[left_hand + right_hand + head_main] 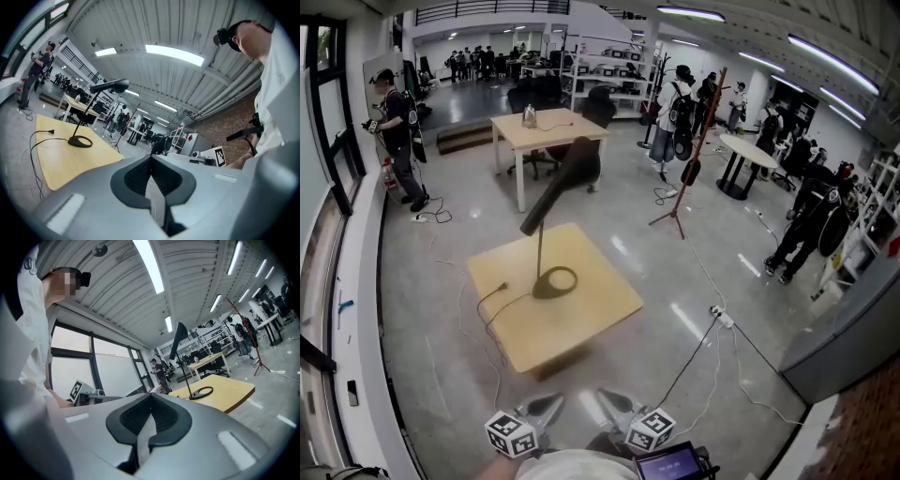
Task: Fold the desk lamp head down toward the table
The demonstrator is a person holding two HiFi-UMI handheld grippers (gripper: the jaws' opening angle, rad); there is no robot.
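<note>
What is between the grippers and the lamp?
In the head view, grey floor and bare table lie between the left gripper, the right gripper and the lamp.

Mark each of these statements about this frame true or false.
1. The lamp head stands raised above the table. True.
2. The left gripper holds the lamp head. False: it is shut on nothing, short of the table.
3. The right gripper is shut and empty. True.
4. The plug sits in a wall socket. False: it lies loose on the table.
</note>
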